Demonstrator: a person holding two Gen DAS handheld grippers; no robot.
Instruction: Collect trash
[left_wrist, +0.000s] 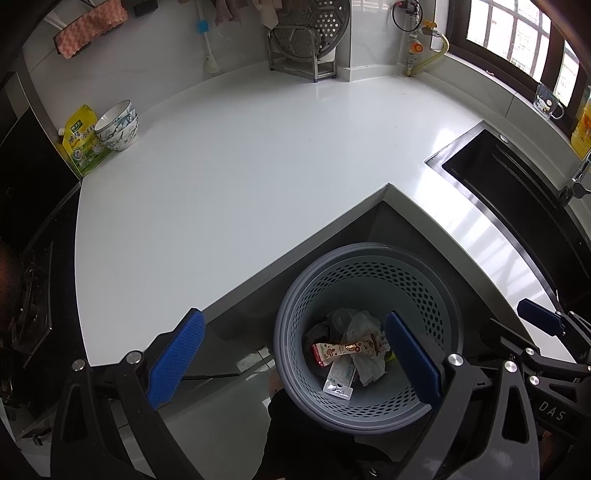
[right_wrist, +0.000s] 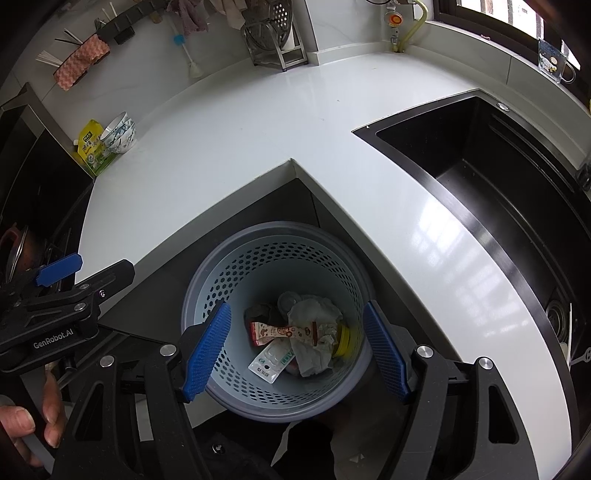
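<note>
A grey perforated trash basket (left_wrist: 417, 280) stands on the floor in the inner corner of the white counter; it also shows in the right wrist view (right_wrist: 236, 266). Inside lie a snack wrapper (left_wrist: 347, 350), crumpled tissue (left_wrist: 364, 325), a blister pack (left_wrist: 338, 382) and a yellow lid (right_wrist: 345, 338). My left gripper (left_wrist: 295, 354) is open and empty, above the basket's left rim. My right gripper (right_wrist: 299, 343) is open and empty, directly over the basket. Each gripper shows at the edge of the other's view.
The white L-shaped counter (left_wrist: 229, 177) holds stacked bowls (left_wrist: 118, 125) and a yellow-green pouch (left_wrist: 83, 142) at the far left, and a dish rack (left_wrist: 306, 44) at the back. A black sink (right_wrist: 491, 162) is on the right. A stove (left_wrist: 29, 306) sits left.
</note>
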